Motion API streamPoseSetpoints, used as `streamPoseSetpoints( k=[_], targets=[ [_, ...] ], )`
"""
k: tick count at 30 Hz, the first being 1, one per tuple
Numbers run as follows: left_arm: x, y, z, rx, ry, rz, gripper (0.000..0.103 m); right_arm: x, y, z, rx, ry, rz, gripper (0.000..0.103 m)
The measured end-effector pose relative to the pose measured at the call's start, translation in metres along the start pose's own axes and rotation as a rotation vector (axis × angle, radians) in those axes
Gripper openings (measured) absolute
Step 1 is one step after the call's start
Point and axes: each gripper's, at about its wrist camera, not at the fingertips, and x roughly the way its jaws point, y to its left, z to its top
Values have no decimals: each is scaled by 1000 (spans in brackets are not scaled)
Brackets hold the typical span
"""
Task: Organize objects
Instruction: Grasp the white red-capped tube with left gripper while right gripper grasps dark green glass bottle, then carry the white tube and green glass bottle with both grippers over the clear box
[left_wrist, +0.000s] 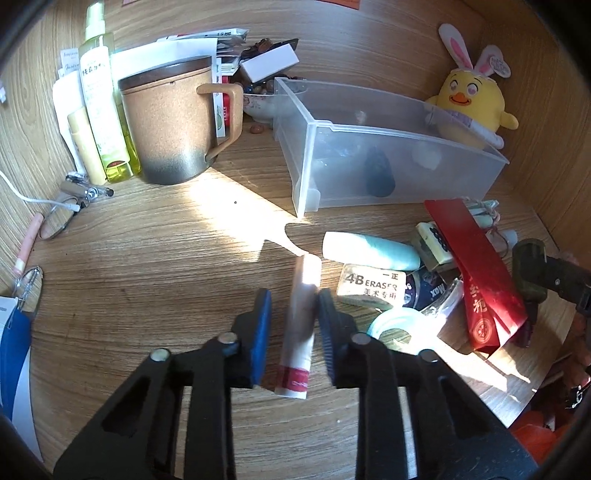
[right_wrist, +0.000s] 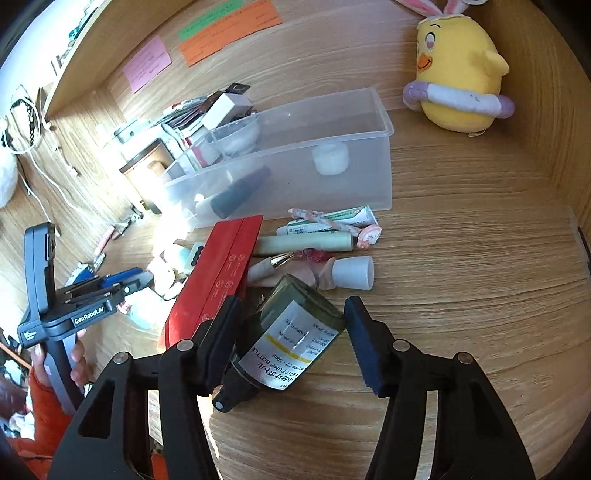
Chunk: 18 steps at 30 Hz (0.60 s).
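Note:
My left gripper (left_wrist: 293, 314) is open around a white tube with a red band (left_wrist: 300, 325) lying on the wooden desk; the right pad touches it, the left pad stands apart. My right gripper (right_wrist: 291, 332) is open around a dark green pump bottle (right_wrist: 284, 343) lying on its side, its left pad against the bottle. A clear plastic bin (left_wrist: 369, 147) (right_wrist: 295, 162) stands behind the clutter and holds a dark bottle (right_wrist: 236, 195) and a white cap (right_wrist: 330, 157).
A pile lies between grippers and bin: red envelope (right_wrist: 218, 273), eraser (left_wrist: 371, 286), pale blue tube (left_wrist: 369, 251), tubes and pens (right_wrist: 332, 221). A brown mug (left_wrist: 170, 122) and yellow bottle (left_wrist: 99, 92) stand at left. A yellow chick plush (right_wrist: 458, 70) sits by the back wall.

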Motion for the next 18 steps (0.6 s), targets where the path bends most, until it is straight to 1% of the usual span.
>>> streamPoseSetpoints(
  k=[3, 6, 10, 18],
  targets=[
    [-1, -2, -2, 12, -7, 15, 14, 2, 3, -1, -18, 4, -13, 54],
    [-2, -3, -3, 17, -17, 29, 14, 1, 4, -2, -30, -3, -23, 52],
    [-7, -4, 0, 11, -40, 22, 14, -5, 3, -1, -43, -16, -38, 41],
    [-24, -9, 11, 1, -109, 20, 14, -23, -2, 7, -51, -94, -71, 40]
  ],
)
